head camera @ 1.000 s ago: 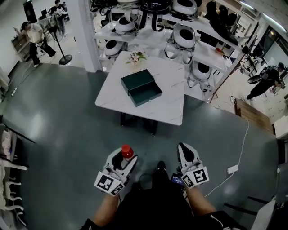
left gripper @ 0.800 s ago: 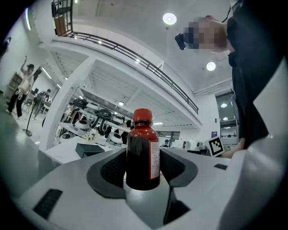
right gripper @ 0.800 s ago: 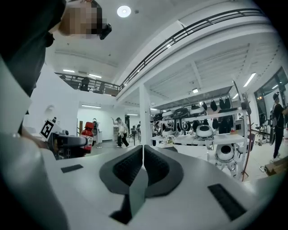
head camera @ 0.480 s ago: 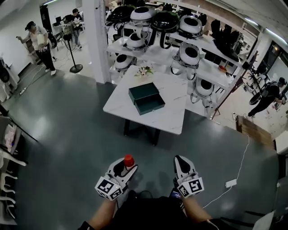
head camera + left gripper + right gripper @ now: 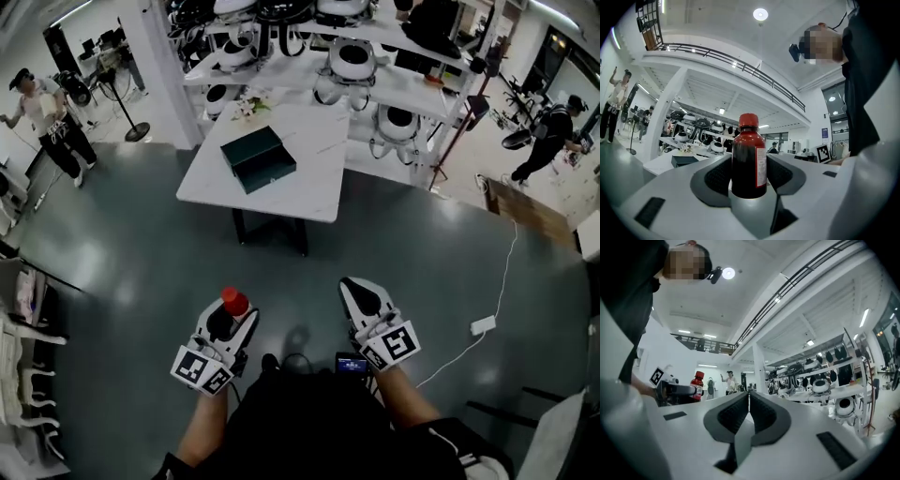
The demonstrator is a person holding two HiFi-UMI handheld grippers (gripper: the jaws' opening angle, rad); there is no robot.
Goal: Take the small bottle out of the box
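A small dark-red bottle [image 5: 749,159] with a red cap [image 5: 233,301] and a white label stands upright between the jaws of my left gripper [image 5: 228,317], which is shut on it. The bottle [image 5: 697,386] also shows far left in the right gripper view. My right gripper [image 5: 362,298] is shut with nothing between its jaws; its pads [image 5: 759,414] meet. The dark green box [image 5: 258,158] lies open on the white table [image 5: 309,187], several steps ahead of both grippers. Both grippers are held low, close to the person's body, over the grey floor.
White shelving [image 5: 412,89] with round helmet-like devices stands behind the table. A small flower arrangement [image 5: 249,103] sits at the table's far edge. People stand at far left [image 5: 47,122] and far right [image 5: 551,131]. A white cable and power strip [image 5: 483,325] lie on the floor at right.
The head view has swung: table and box now sit farther left and higher in the picture. Both grippers ride slightly higher in view, the left still holding the bottle.
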